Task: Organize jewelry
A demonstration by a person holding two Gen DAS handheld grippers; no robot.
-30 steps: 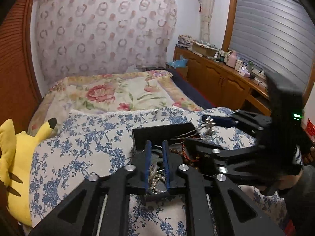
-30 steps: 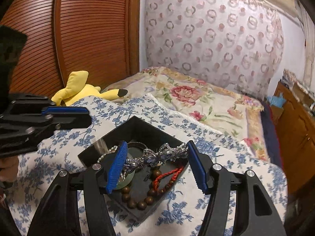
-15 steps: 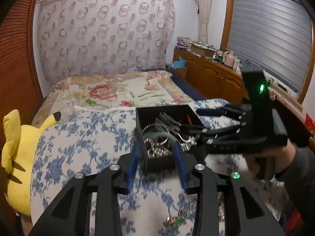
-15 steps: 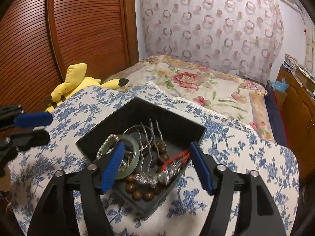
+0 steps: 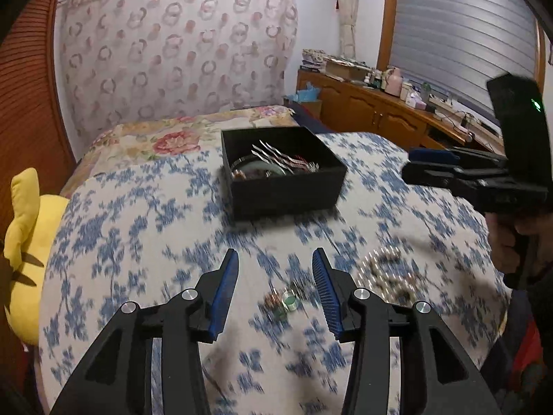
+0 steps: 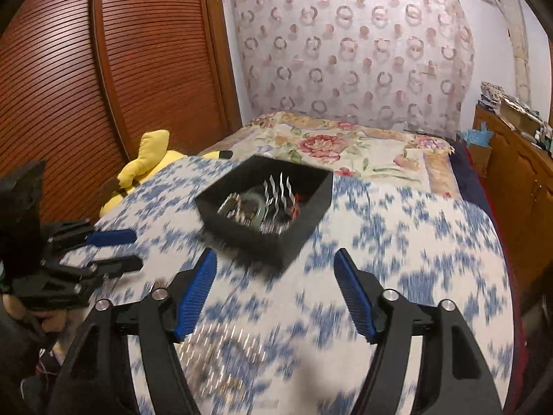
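The left gripper (image 5: 274,269) hangs over the blue-flowered bedspread (image 5: 138,228), its fingers apart, opening, with nothing clamped; the small green-and-copper trinkets (image 5: 285,302) lie on the cloth just below the gap. The right gripper (image 6: 274,290) is also empty, fingers wide but narrowing, with the bead strand (image 6: 221,349) blurred on the cloth under its left finger. The black box (image 5: 281,169), already holding a silver comb and bangles, sits well ahead of both. The risk, I judge, is pinching soft fabric with the tiny pieces, or snagging the loose strand so it drags. A yellow plush toy (image 5: 24,242) lies aside; nothing blocks the box.
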